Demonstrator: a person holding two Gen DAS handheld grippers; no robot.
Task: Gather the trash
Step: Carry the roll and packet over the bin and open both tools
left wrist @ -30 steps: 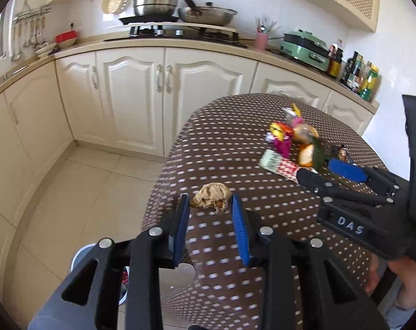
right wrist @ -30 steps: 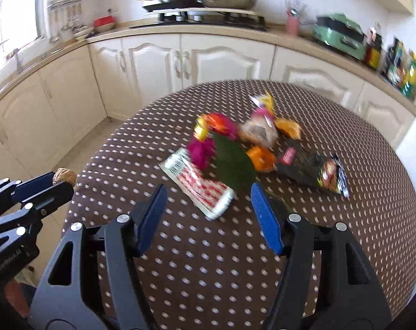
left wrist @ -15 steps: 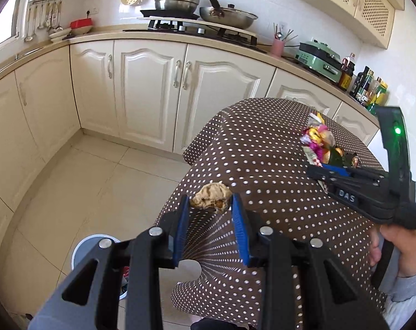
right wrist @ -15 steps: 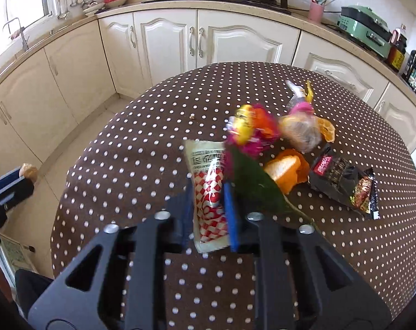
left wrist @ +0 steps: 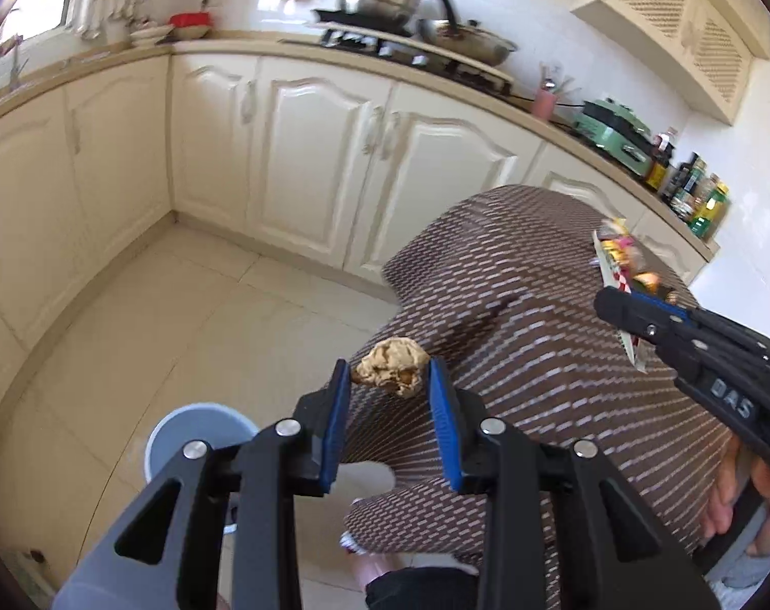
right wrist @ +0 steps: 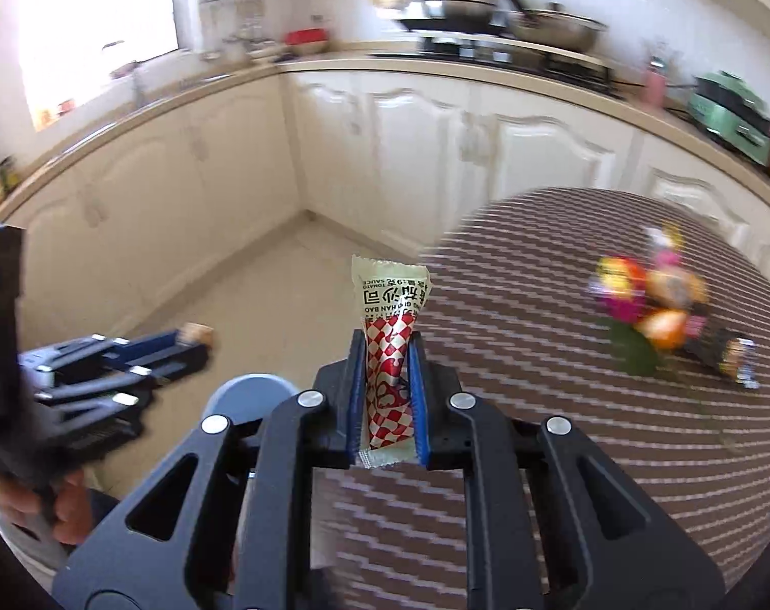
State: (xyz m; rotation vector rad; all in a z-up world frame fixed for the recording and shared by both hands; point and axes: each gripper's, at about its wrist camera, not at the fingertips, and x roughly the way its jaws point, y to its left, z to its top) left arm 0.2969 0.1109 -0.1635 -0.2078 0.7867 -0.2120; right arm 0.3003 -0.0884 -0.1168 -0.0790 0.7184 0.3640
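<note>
Both hands are loaded. The left gripper (left wrist: 389,389) has its fingers clamped on a crumpled tan wad (left wrist: 391,367), pinched only at its two sides near the fingertips. The right gripper (right wrist: 387,356) has just been closing and now has its fingers clenched on a red-checked sauce packet (right wrist: 389,356), which stands upright between the pads with its top half sticking out past the tips.

Risks, as I judge them:
- The wad is held by a shallow purchase at the tips; a jolt or quick swing could shake it loose onto the floor short of the bin.
- The packet is slick and thin; it could slide through the pads, and if it still holds sauce, the squeeze could burst it.
- Both grippers are heading for the same small opening and sit near each other, so they could knock together over it.

Clearance: the blue-grey bin (left wrist: 197,432) stands on the floor just off the edge of the cloth-covered counter (left wrist: 563,356), below and in front of both grippers. Its mouth is partly hidden behind the fingers. The floor toward the cabinets is open. More wrappers (right wrist: 649,305) remain on the counter, well apart from the edge.
</note>
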